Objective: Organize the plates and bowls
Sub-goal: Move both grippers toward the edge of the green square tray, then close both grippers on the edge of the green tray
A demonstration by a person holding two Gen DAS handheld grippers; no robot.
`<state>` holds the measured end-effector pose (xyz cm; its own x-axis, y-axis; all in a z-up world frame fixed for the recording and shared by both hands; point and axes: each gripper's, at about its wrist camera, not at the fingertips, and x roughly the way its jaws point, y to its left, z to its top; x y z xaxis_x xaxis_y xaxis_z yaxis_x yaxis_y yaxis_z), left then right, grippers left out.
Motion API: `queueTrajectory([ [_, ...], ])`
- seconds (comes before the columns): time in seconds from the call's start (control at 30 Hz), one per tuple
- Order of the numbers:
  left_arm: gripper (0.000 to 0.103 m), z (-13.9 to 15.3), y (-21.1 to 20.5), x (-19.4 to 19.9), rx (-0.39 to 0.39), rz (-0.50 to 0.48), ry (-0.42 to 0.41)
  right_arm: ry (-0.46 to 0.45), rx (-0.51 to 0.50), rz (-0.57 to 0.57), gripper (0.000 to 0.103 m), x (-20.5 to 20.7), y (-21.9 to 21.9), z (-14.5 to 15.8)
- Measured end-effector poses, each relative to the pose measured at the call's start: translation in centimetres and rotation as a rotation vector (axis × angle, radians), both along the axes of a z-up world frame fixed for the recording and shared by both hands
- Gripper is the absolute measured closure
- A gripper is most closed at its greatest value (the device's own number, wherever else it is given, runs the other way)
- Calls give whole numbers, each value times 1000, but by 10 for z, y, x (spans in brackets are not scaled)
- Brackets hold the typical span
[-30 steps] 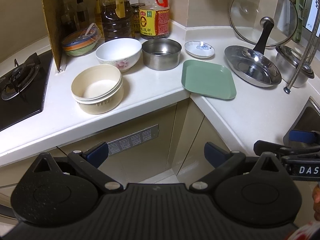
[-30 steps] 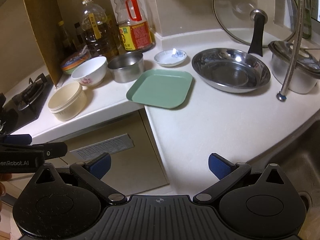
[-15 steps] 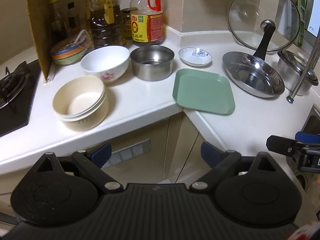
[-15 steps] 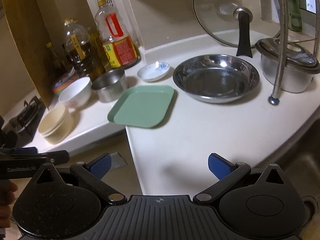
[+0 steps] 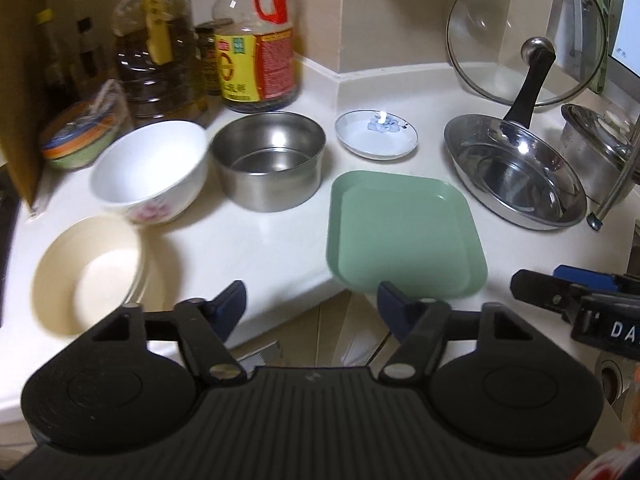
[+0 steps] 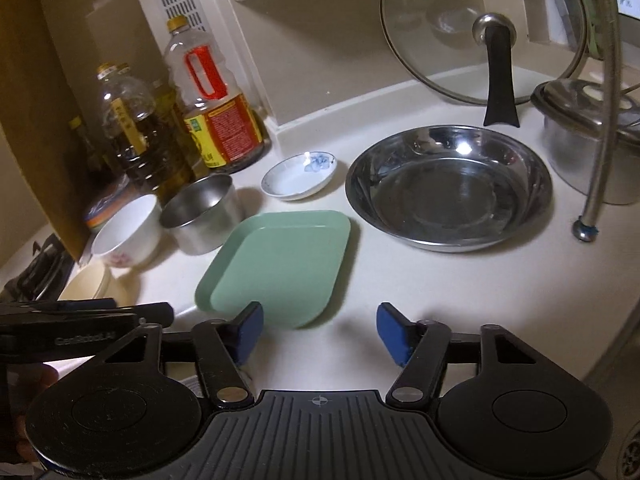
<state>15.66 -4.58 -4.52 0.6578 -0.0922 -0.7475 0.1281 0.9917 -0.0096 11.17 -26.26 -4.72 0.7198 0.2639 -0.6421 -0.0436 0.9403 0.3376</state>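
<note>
Closing with nothing between their jaws, the left gripper (image 5: 312, 300) and right gripper (image 6: 318, 330) hang over the counter (image 6: 460, 292) edge near the green plate (image 6: 280, 268). Behind the plate stand a steel bowl (image 5: 270, 160), a white bowl (image 5: 150, 170) and a saucer (image 5: 376, 140); a cream bowl (image 5: 86, 272) sits to the left, a steel dish (image 6: 448, 186) to the right.

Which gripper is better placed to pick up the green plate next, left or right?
Probably the right gripper. Its closing jaws are empty, and the green plate has its near edge just ahead of them. The left gripper sits over the counter edge, the plate off to one side, nearer the beige bowl.
</note>
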Motion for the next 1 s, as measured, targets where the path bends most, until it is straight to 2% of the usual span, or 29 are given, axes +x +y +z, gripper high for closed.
queueTrajectory([
  [0.1,43,-8,-1,20,-5,-21,12,11,-1,-10,46,16,4,-5],
  [0.17,54,-13,-3,32,-8,-40,21,17,-2,-20,50,26,6,-9],
  [0.37,66,-25,-6,59,-20,-78,43,45,5,-62,58,49,7,-20],
  [0.63,75,-32,-7,76,-38,-100,54,59,-6,-80,62,66,11,-28],
  [0.73,81,-35,-7,80,-44,-101,62,67,-6,-89,65,69,11,-31],
  [0.83,82,-35,-8,82,-41,-103,53,69,-4,-91,69,72,11,-33],
  [0.93,88,-35,-9,83,-44,-111,48,71,-11,-90,75,73,12,-35],
  [1.0,91,-35,-10,84,-46,-115,47,78,-18,-83,85,74,12,-37],
])
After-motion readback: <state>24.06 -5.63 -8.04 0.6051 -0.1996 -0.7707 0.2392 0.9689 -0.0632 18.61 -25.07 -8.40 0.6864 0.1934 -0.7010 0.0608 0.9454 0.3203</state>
